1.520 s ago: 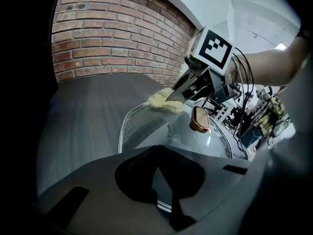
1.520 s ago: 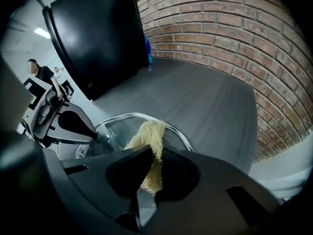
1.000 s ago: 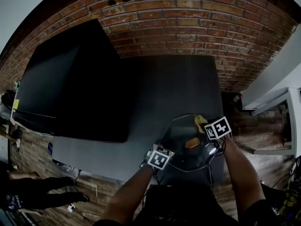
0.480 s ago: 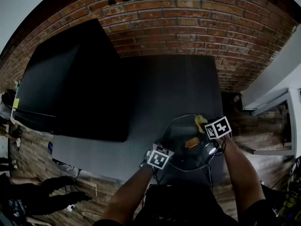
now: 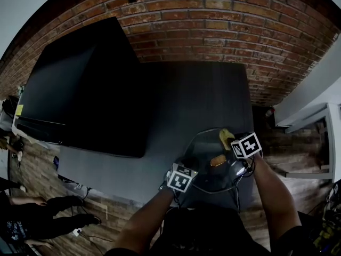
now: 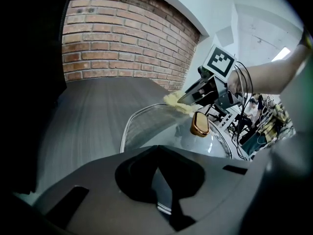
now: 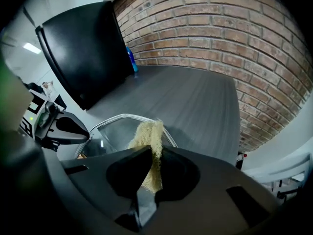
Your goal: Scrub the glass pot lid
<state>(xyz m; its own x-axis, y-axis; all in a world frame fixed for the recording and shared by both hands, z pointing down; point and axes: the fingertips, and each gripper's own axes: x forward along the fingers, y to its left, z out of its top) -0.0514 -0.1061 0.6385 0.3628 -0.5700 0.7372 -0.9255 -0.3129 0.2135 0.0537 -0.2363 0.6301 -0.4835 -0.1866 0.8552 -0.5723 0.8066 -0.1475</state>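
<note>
The glass pot lid point(image 5: 205, 161) with a gold knob point(image 5: 217, 160) is held tilted above the near right end of the dark table point(image 5: 197, 100). My left gripper point(image 5: 186, 168) is shut on the lid's near rim point(image 6: 164, 207). My right gripper point(image 5: 232, 143) is shut on a yellow scrubbing sponge point(image 5: 226, 137), which presses on the lid's far rim. In the left gripper view the sponge point(image 6: 175, 102) meets the rim beyond the knob point(image 6: 199, 124). The right gripper view has the sponge point(image 7: 149, 146) lying over the lid's edge point(image 7: 117, 124), with the left gripper point(image 7: 58, 126) at the left.
A large black panel point(image 5: 80, 89) leans across the table's left part. A brick wall point(image 5: 213, 25) backs the table. A blue bottle point(image 7: 131, 60) stands by the panel. A person's legs point(image 5: 42, 212) are on the wooden floor at lower left, and a white shelf point(image 5: 319, 132) stands at the right.
The lid and both grippers keep nearly the same place; the sponge has shifted only slightly along the far rim. The person's legs on the floor have moved.
</note>
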